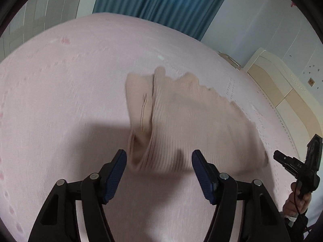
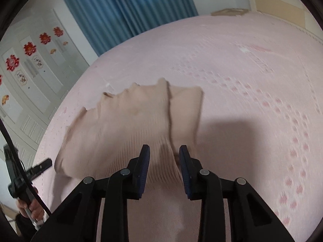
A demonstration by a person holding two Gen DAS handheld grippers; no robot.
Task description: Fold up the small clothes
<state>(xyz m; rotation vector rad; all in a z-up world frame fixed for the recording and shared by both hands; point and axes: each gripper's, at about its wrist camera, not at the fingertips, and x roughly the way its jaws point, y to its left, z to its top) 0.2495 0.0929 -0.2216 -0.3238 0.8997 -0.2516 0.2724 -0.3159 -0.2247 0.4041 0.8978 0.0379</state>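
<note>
Through my left wrist camera, I'm looking down at a beige ribbed garment [image 1: 181, 125] lying on the pink bedsheet [image 1: 70, 92], and the whole picture is smearing, so its scalloped far edge and the sheet's pattern are hard to read. My left claw [image 1: 159, 161] is hanging released, blue pads wide apart, the garment's near edge sitting between the tips; I'm not able to tell whether the pads are touching the cloth or hovering above it. The garment's left side is doubling over in a raised fold, and what lies under it is hidden. At the right rim my right claw [image 1: 280, 157] is showing from the side, cut off by the lens edge, its tips near the garment's right corner; from here I cannot judge its opening. A blue curtain [image 1: 161, 0] and a cream headboard [image 1: 282, 84] are sitting beyond the bed.

Switching to my right wrist camera, the same garment [image 2: 125, 125] is spreading out ahead, also blurred. My right claw [image 2: 164, 155] is standing unclenched, with a ridge of ribbed fabric rising in the gap between the pads, not pinched. This view is giving me what the other doesn't: white cabinet doors [image 2: 30, 66] with red flower decorations, and my left claw [image 2: 45, 164] poking in at the left, partly hidden behind a black cable [image 2: 20, 165].
</note>
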